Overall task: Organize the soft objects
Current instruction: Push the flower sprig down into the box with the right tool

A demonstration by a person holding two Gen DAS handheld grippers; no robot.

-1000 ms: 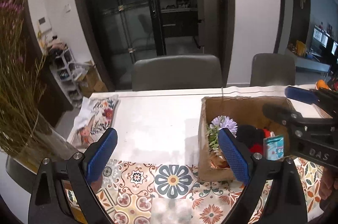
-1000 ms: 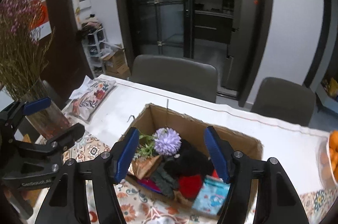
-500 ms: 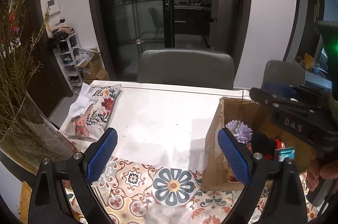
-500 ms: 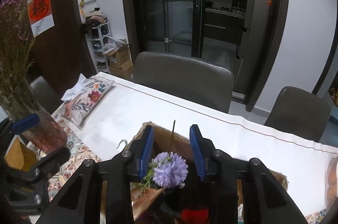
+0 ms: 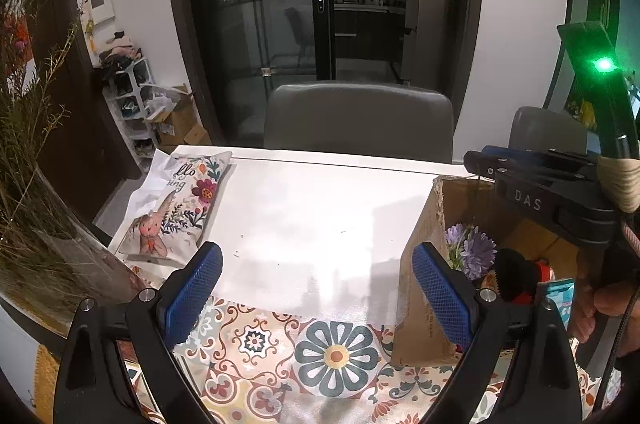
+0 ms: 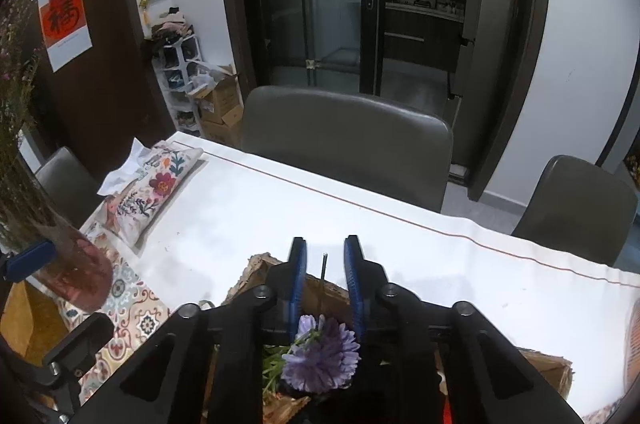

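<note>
Two grippers work over a white table [image 5: 320, 208], with a patterned mat [image 5: 336, 352] along its near edge. Next in size: a glass vase [image 5: 60, 264] of dried stems at the near left corner, then an open cardboard box [image 5: 420, 264] standing partly on the mat at the right. A floral cushion [image 5: 180, 208] lies flat near the table's far left edge, well apart from the box. The left gripper [image 5: 316, 256] hangs over the mat beside the box, tongs spread wide with nothing between them. The right gripper [image 6: 325, 244] is above the box; its tongs have just been closing and now stand narrowly apart. Inside the box are a black plush item [image 5: 514, 272], a teal packet [image 5: 562, 298] and a purple flower [image 6: 320, 352], the flower head sitting low, under the right gripper's body. A thin dark stem [image 6: 323, 270] stands upright between the right pads, with a sliver of space on each side, so it is not yet pinched. Risks, as I judge them: a stem that thin could slip through the pads or bend if caught off-centre. A lift on the stem alone might snag the flower on the plush or tip the light box. Any sweep leftward with the left gripper could knock the vase. The cushion, likely the last soft thing outside the box, is a long reach away.
</note>
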